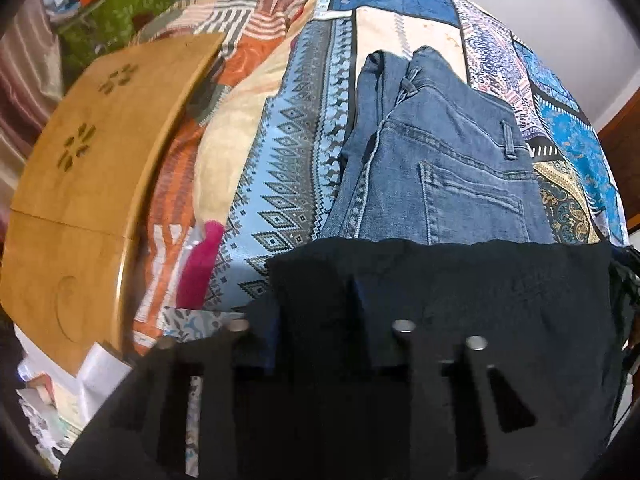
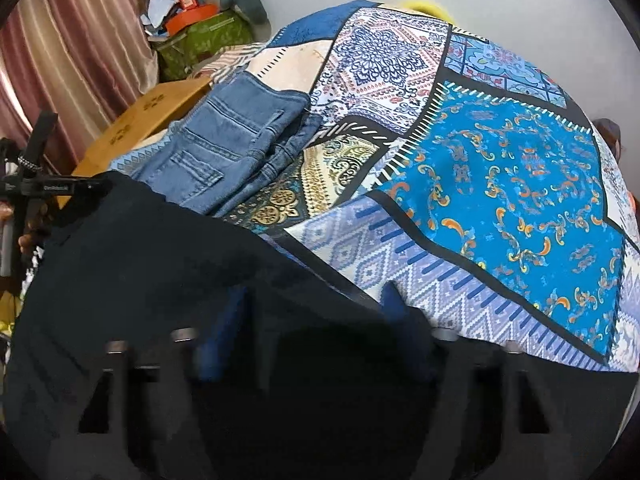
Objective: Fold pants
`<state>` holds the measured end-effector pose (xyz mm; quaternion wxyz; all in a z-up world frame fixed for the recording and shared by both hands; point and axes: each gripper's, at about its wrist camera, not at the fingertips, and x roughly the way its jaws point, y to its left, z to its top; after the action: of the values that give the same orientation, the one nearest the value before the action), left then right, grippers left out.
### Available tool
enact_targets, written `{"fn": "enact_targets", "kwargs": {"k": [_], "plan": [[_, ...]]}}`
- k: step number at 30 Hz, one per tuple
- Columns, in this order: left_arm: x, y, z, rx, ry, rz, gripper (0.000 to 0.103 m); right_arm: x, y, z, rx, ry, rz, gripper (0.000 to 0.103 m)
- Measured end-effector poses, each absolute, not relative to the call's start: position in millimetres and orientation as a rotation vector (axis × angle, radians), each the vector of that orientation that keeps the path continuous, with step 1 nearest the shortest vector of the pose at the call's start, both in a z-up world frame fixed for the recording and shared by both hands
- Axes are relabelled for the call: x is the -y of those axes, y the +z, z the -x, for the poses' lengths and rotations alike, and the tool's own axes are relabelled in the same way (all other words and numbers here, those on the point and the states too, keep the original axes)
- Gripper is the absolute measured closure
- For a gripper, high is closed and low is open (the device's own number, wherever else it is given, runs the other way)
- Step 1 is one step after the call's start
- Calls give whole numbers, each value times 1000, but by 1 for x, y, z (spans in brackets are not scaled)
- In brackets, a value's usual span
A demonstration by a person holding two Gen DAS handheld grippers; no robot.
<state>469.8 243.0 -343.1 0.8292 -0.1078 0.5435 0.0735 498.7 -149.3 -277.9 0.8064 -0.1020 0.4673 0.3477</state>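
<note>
Dark navy pants (image 1: 460, 292) lie across the near part of a patterned bedspread and cover the space in front of both grippers; they also fill the lower left of the right wrist view (image 2: 152, 264). My left gripper (image 1: 320, 300) has its fingers (image 1: 358, 308) down in the dark cloth, with the gap between them hidden. My right gripper (image 2: 316, 320) has blue fingers (image 2: 224, 336) spread wide, with dark cloth between them. The left gripper body (image 2: 44, 188) shows at the left edge of the right wrist view.
Folded blue jeans (image 1: 432, 168) lie just beyond the dark pants, also seen in the right wrist view (image 2: 228, 140). A wooden lap table (image 1: 92, 184) stands at the left on the bed. The bedspread (image 2: 500, 184) stretches right. A green bag (image 2: 200, 40) and curtain are at the back left.
</note>
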Motion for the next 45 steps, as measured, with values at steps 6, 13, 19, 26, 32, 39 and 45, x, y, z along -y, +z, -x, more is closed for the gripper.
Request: {"fn": "enact_targets", "kwargs": {"k": [6, 13, 19, 26, 32, 39, 45], "plan": [[-234, -314, -456, -1100, 172, 153, 88, 142, -272, -482, -971, 712, 265, 98], [-228, -257, -423, -1007, 138, 125, 89, 153, -241, -464, -895, 693, 216, 99], [-211, -216, -381, -951, 114, 76, 90, 161, -206, -423, -840, 694, 230, 99], [-197, -188, -310, -917, 74, 58, 90, 178, -174, -360, -800, 702, 211, 99], [-188, -190, -244, -916, 65, 33, 90, 190, -166, -299, -796, 725, 193, 99], [-184, -216, -188, -953, 74, 38, 90, 199, -179, -243, -829, 749, 157, 99], [-174, -254, -152, -1001, 78, 24, 90, 201, -210, -204, -878, 750, 137, 99]]}}
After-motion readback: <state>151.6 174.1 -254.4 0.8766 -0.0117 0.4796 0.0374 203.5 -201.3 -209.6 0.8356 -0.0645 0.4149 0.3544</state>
